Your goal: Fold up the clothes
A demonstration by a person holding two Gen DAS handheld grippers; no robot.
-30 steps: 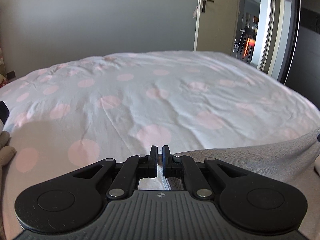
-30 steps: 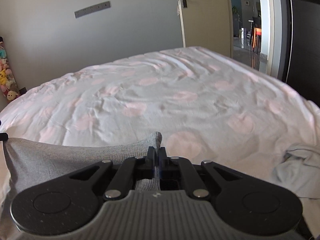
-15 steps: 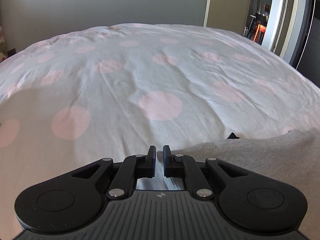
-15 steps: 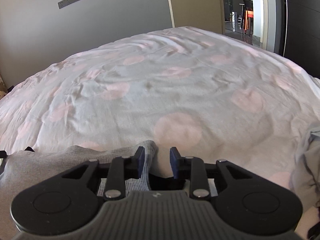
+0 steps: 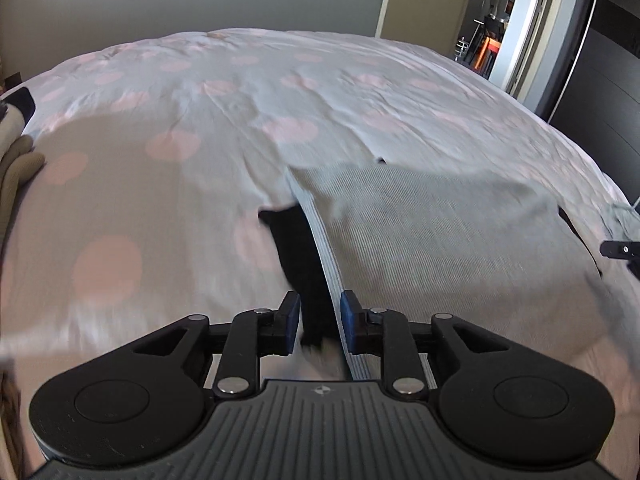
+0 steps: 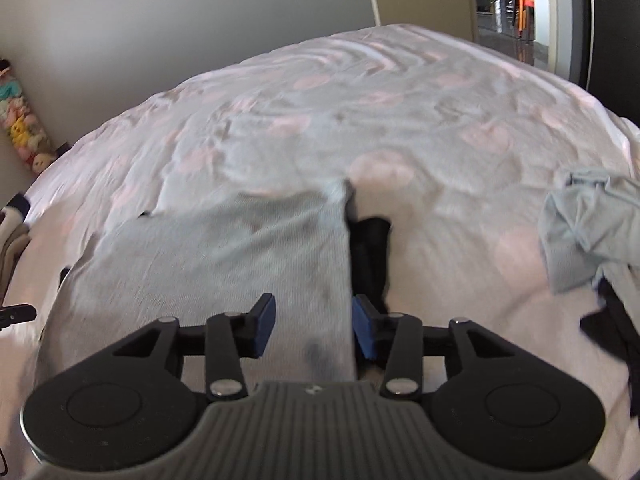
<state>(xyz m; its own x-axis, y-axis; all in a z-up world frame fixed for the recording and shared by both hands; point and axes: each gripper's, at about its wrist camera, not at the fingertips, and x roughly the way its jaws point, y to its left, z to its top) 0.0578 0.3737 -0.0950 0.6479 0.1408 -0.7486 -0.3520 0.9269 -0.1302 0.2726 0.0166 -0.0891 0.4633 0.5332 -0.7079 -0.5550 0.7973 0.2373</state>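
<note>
A grey knit garment [image 5: 440, 248] lies spread flat on the bed, with a black piece [image 5: 298, 252] sticking out along its left edge. My left gripper [image 5: 318, 326] is open above that left edge and holds nothing. In the right wrist view the same grey garment [image 6: 224, 264] lies flat, with a black piece [image 6: 370, 252] at its right edge. My right gripper [image 6: 314, 326] is open over that right edge and is empty. The right gripper's tip also shows in the left wrist view [image 5: 620, 249].
The bed has a pale cover with pink dots [image 5: 200, 132]. A crumpled light blue garment [image 6: 588, 228] lies at the right, with dark clothing [image 6: 616, 336] below it. Folded beige clothes [image 5: 16, 164] sit at the bed's left edge. Plush toys [image 6: 24, 136] stand by the wall.
Both grippers have opened and let go of the grey garment, which now lies flat on the bed. Both have pulled back and risen, so more of the garment shows.
</note>
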